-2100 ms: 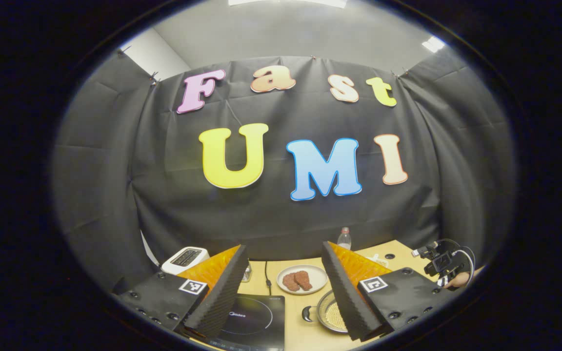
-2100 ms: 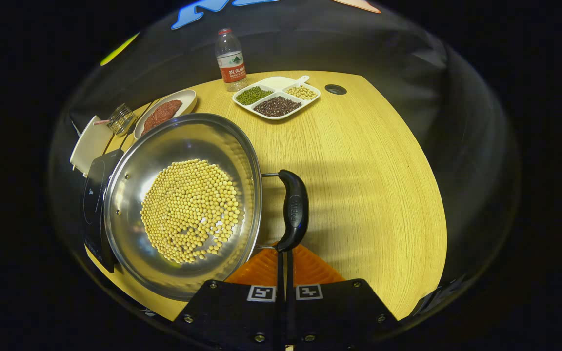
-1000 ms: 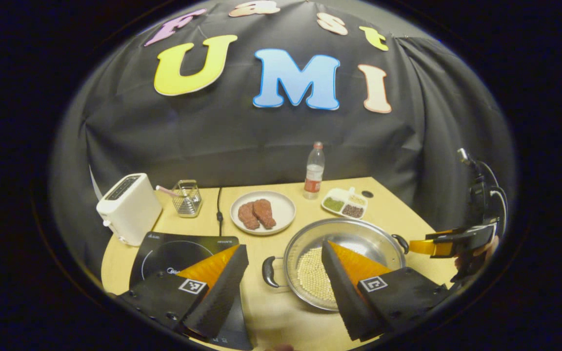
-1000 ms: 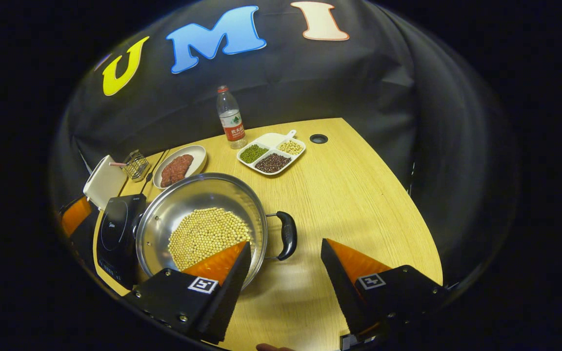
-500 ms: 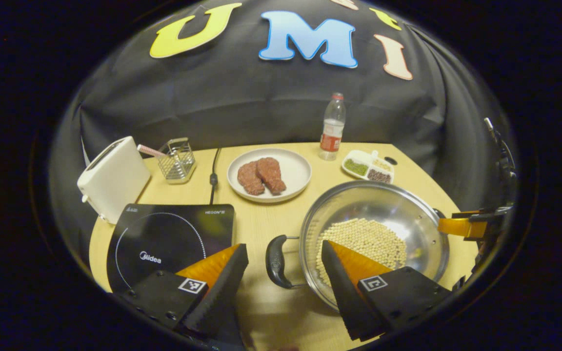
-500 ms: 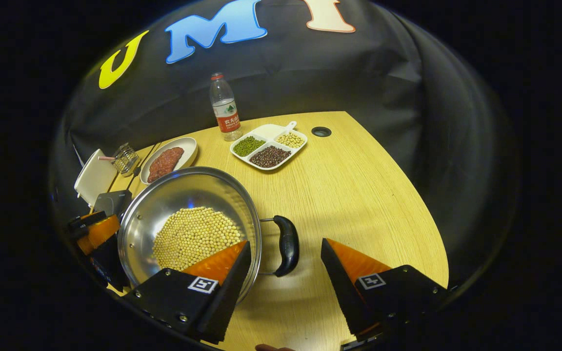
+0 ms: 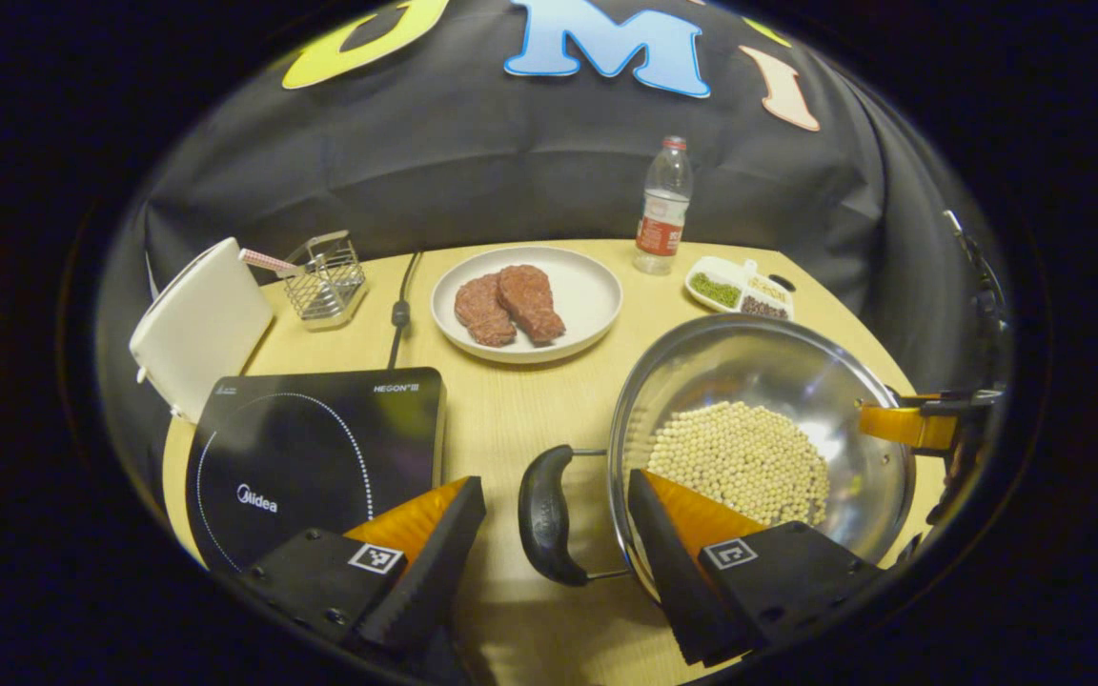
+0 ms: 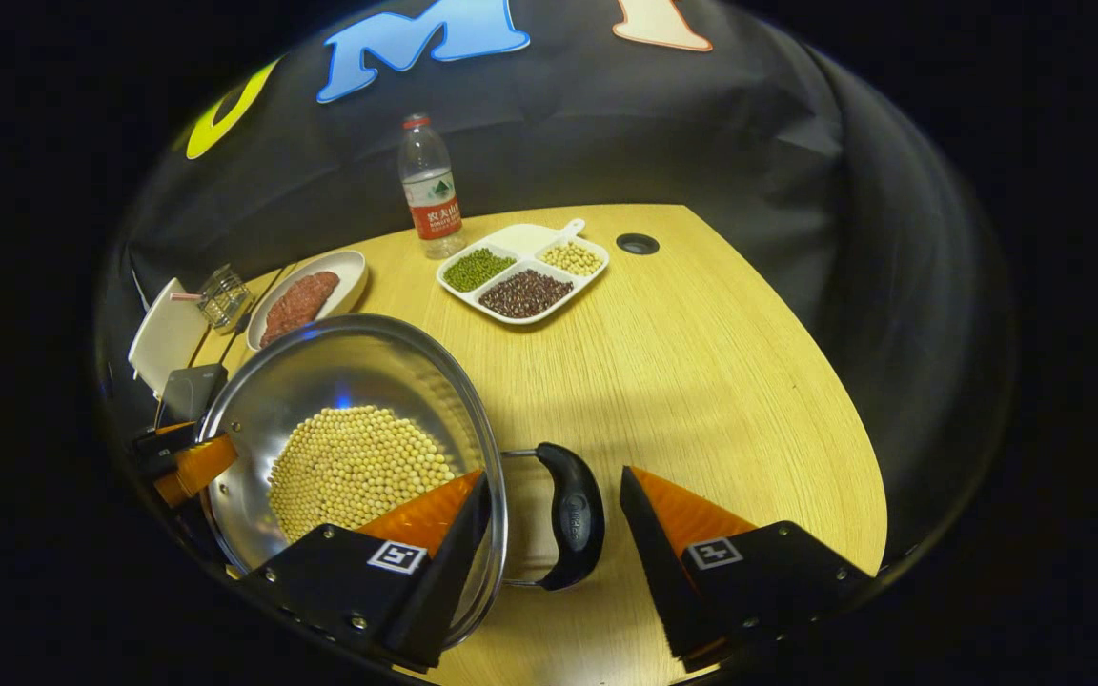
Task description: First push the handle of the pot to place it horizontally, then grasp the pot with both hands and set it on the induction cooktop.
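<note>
A steel pot point(image 7: 797, 367) holding yellow beans stands on the wooden table, with a black handle on each side. In the left gripper view my left gripper point(image 7: 554, 505) is open, its fingers either side of the pot's left handle point(image 7: 542, 514). The black induction cooktop point(image 7: 311, 448) lies to the left of the pot. In the right gripper view my right gripper point(image 8: 554, 500) is open around the pot's right handle point(image 8: 576, 514), with the pot point(image 8: 358, 367) to its left. The right gripper's fingers point(image 7: 897, 422) show past the pot's far side in the left gripper view.
A white plate with two pieces of meat point(image 7: 525, 303), a water bottle point(image 7: 661, 205), a divided dish of beans point(image 7: 740, 291), a wire basket point(image 7: 323, 278) and a white toaster point(image 7: 198, 324) stand at the back. The cooktop's cable point(image 7: 401, 305) runs between basket and plate. Bare tabletop point(image 8: 701, 381) lies right of the pot.
Both grippers have come down and closer to the pot, so each handle now sits between a pair of open fingers. The right gripper, shut two seconds ago, has opened.
</note>
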Demonstrator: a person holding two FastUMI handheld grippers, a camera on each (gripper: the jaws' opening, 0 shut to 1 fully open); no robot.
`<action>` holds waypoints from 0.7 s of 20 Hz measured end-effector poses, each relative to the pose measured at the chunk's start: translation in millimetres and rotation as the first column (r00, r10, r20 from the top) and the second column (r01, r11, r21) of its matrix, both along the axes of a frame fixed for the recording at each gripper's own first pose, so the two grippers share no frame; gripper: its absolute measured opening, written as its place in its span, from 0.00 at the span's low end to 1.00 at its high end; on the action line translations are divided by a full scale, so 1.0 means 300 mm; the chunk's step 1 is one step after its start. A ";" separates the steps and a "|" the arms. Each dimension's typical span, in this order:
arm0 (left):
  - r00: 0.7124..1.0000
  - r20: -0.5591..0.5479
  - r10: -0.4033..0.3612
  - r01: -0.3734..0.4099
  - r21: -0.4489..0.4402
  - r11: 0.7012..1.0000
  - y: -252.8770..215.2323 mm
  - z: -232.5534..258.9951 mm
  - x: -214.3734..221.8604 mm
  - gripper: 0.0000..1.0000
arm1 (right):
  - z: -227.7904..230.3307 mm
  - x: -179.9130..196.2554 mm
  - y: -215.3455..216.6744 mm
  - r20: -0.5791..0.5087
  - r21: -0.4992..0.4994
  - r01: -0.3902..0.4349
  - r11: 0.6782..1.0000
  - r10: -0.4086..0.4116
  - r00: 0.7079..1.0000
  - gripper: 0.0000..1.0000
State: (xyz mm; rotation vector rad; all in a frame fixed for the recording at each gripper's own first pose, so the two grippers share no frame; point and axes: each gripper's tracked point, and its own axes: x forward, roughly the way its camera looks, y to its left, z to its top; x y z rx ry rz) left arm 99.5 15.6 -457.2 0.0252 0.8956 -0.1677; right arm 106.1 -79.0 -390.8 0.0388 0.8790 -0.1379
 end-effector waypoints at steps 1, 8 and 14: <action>1.000 -0.005 -0.007 0.007 0.001 1.000 -0.004 -0.009 -0.002 0.94 | -0.013 -0.006 0.019 -0.002 0.021 -0.006 1.000 0.006 1.000 0.82; 0.998 -0.043 -0.055 0.054 -0.005 0.999 -0.038 -0.016 -0.005 0.71 | -0.015 -0.009 0.022 -0.017 0.048 -0.014 0.999 0.015 1.000 0.61; 0.996 -0.045 -0.071 0.072 0.015 0.997 -0.032 0.010 0.001 0.67 | 0.007 -0.031 0.034 -0.031 0.045 -0.015 0.999 0.017 0.999 0.61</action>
